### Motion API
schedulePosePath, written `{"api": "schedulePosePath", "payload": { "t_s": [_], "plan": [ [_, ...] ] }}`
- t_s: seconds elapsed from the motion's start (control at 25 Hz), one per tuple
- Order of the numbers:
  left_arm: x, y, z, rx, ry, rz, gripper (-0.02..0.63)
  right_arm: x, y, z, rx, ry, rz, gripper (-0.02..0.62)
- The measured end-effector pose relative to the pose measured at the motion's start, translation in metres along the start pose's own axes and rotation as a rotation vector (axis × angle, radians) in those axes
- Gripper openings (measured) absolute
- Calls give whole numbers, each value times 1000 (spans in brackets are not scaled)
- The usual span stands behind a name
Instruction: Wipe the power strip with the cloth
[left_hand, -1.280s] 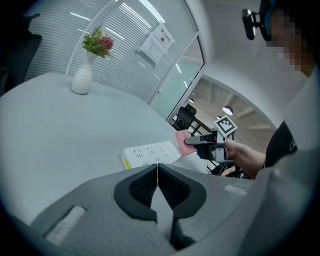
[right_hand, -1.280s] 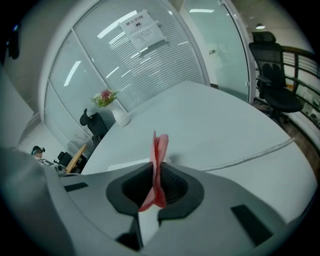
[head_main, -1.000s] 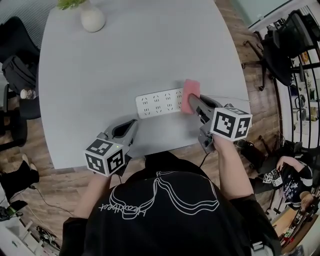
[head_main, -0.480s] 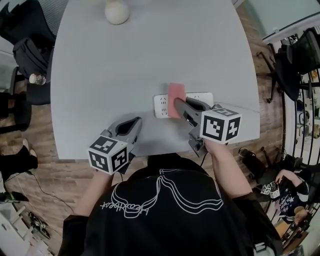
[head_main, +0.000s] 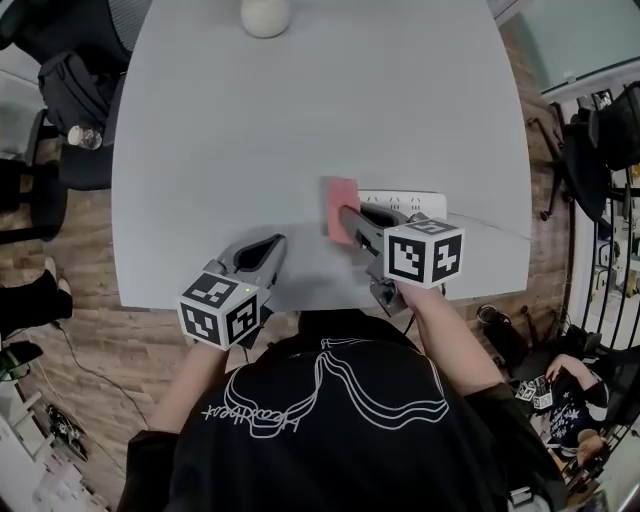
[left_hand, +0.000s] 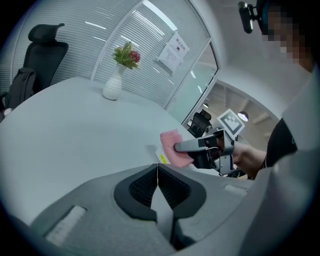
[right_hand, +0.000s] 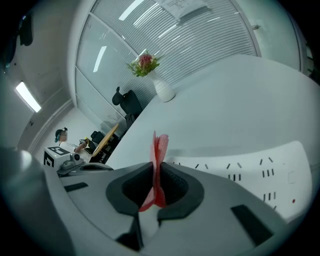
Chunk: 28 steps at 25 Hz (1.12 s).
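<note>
A white power strip (head_main: 408, 204) lies on the grey table (head_main: 300, 120) near its front edge. The right gripper (head_main: 347, 216) is shut on a pink cloth (head_main: 341, 209), which rests on the strip's left end and hides it. In the right gripper view the cloth (right_hand: 158, 165) stands pinched between the jaws, with the strip (right_hand: 250, 172) stretching to the right. The left gripper (head_main: 272, 245) hovers over the table's front edge to the left, shut and holding nothing. From the left gripper view the cloth (left_hand: 173, 145) and right gripper (left_hand: 180, 147) show ahead.
A white vase (head_main: 265, 14) with a plant stands at the table's far edge. Black office chairs (head_main: 70, 90) with a bag stand left of the table. A thin cable (head_main: 490, 222) runs from the strip toward the table's right edge. Wooden floor surrounds the table.
The right gripper has slid the pink cloth leftward along the power strip, from its right end to its left end. The left gripper has stayed in place.
</note>
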<state>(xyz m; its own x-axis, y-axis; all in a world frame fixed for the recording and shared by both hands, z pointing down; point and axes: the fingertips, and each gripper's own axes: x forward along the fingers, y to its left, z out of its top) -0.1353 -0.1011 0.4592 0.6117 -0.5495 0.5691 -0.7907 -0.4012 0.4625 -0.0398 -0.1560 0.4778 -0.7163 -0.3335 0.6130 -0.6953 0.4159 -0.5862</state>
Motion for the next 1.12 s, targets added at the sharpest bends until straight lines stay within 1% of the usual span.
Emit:
{"api": "schedulePosePath", "payload": {
  "t_s": [0.2, 0.4, 0.6, 0.76, 1.12],
  "plan": [
    [-5, 4, -2, -13, 1, 2, 14, 8, -3, -4, -26, 18, -33, 44],
    [-4, 5, -1, -15, 3, 0, 14, 8, -8, -3, -14, 20, -43, 44],
    [-8, 10, -3, -22, -3, -2, 14, 15, -6, -5, -38, 25, -61, 46],
    [-7, 4, -5, -18, 2, -5, 14, 9, -9, -7, -61, 31, -80, 45],
    [-3, 1, -7, -16, 15, -11, 14, -2, -22, -8, -50, 15, -116, 46]
  ]
}}
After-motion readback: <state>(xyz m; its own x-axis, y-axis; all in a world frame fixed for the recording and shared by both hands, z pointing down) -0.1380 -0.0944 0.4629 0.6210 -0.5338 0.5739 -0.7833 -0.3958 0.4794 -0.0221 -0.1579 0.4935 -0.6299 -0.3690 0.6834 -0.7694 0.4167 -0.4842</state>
